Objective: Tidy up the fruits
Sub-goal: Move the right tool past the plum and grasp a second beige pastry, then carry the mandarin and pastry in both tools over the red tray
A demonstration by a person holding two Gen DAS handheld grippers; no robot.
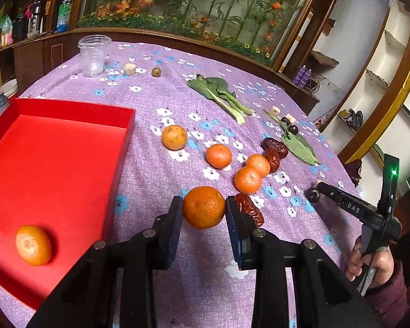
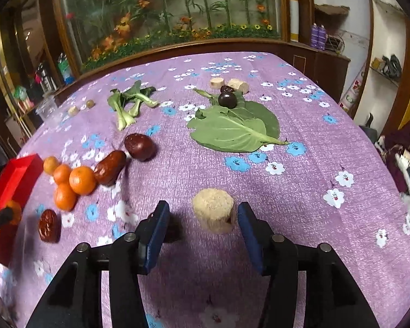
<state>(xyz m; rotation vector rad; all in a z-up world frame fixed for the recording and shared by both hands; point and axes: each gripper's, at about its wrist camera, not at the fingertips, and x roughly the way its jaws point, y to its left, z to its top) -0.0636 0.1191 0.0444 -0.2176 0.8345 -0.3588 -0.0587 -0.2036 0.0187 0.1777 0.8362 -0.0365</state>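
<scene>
Two hand-held grippers are busy. The left hand-held gripper (image 1: 204, 208) pinches an orange (image 1: 204, 207) above the tabletop (image 1: 155, 164), beside the red box (image 1: 54, 164), where one orange (image 1: 33, 245) already lies. A loose squeeze could let it drop and roll away. The right hand-held gripper (image 2: 203, 222) is spread wide around a pale round block (image 2: 214, 210), maybe touching it. The purple flowered cloth is soft. Behind stands a glass case of plants (image 1: 194, 5).

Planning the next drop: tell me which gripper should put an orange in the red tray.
Left. The left gripper already clamps an orange beside the red tray; the right gripper is open around a beige plug.
</scene>
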